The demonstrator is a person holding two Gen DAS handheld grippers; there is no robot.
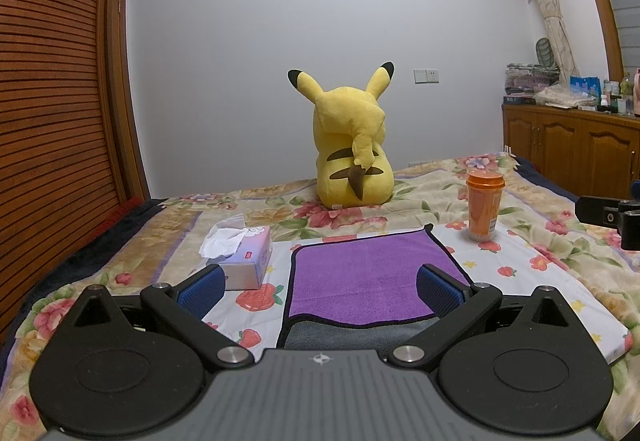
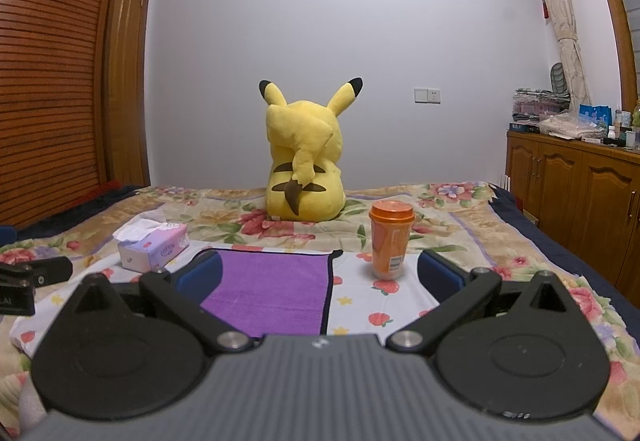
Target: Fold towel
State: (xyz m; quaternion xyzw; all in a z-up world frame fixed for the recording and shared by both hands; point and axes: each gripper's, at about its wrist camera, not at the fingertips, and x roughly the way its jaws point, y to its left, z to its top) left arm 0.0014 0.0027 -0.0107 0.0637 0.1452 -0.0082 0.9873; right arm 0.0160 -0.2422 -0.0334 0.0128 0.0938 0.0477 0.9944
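A purple towel (image 1: 360, 277) with a black hem lies flat on the strawberry-print sheet on the bed; its grey underside (image 1: 352, 337) shows folded at the near edge. It also shows in the right wrist view (image 2: 268, 289). My left gripper (image 1: 320, 289) is open and empty, just above the towel's near left part, with blue pads (image 1: 202, 287) spread wide. My right gripper (image 2: 320, 275) is open and empty, above the towel's right edge.
A tissue box (image 1: 244, 257) sits left of the towel. An orange cup with lid (image 1: 485, 205) stands to its right, close to my right gripper (image 2: 390, 239). A yellow plush toy (image 1: 352, 157) sits behind. A wooden cabinet (image 2: 572, 193) lines the right wall.
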